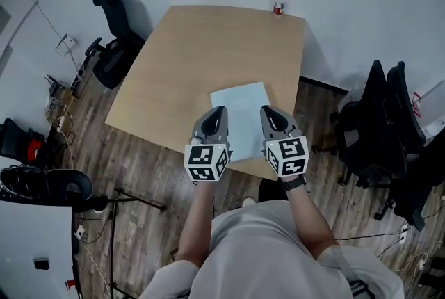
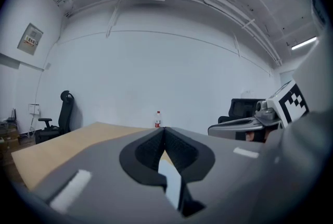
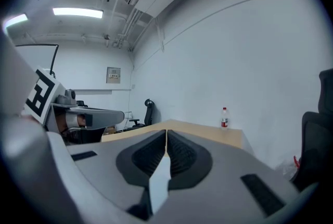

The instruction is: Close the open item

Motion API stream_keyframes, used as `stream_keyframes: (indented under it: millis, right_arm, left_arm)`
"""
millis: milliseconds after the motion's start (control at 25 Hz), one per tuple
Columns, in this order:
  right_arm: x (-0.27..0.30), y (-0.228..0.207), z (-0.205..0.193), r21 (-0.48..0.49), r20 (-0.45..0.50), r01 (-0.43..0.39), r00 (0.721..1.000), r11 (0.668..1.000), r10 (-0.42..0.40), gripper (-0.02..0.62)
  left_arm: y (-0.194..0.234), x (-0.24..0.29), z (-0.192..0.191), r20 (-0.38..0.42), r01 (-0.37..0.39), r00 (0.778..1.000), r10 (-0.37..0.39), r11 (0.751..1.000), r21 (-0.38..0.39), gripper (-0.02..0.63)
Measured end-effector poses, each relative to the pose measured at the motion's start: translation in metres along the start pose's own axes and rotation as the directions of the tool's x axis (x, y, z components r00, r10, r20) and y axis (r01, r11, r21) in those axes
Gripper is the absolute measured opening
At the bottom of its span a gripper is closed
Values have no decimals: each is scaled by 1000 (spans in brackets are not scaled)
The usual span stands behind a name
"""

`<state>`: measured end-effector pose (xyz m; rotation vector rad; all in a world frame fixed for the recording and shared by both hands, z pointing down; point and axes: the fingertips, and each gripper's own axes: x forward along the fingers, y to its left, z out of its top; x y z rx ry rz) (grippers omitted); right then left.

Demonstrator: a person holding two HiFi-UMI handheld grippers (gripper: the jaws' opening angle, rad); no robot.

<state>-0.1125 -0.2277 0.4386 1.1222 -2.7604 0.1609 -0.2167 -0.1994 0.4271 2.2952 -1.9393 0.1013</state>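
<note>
A pale blue-white flat rectangular item (image 1: 243, 113) lies shut and flat near the front edge of the wooden table (image 1: 201, 54). My left gripper (image 1: 220, 110) hovers over its near left part and my right gripper (image 1: 265, 110) over its near right part. In the left gripper view the left gripper (image 2: 164, 132) has its jaws meeting at the tips with nothing between them. The right gripper (image 3: 166, 134) shows the same in its own view. A pale strip of the item (image 3: 160, 181) shows below the jaws.
A small bottle with a red label (image 1: 279, 1) stands at the table's far edge. A black office chair (image 1: 115, 47) is at the far left and more black chairs (image 1: 379, 124) at the right. Stands and cables lie on the floor (image 1: 76, 186) at the left.
</note>
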Motion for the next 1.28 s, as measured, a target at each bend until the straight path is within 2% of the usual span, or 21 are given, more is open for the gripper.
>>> stream_keyframes:
  millis: [320, 560, 1280]
  right_arm:
    - [-27, 12, 22, -36, 55, 9, 998, 999, -7, 15]
    - [-46, 0, 23, -54, 67, 49, 997, 997, -45, 15]
    - [-50, -14, 5, -51, 32, 59, 998, 997, -58, 14]
  left_arm:
    - [-10, -27, 14, 63, -42, 997, 36, 995, 87, 9]
    - [-29, -28, 14, 84, -35, 996, 26, 994, 106, 9]
    - [-35, -22, -3, 57, -32, 998, 28, 997, 71, 9]
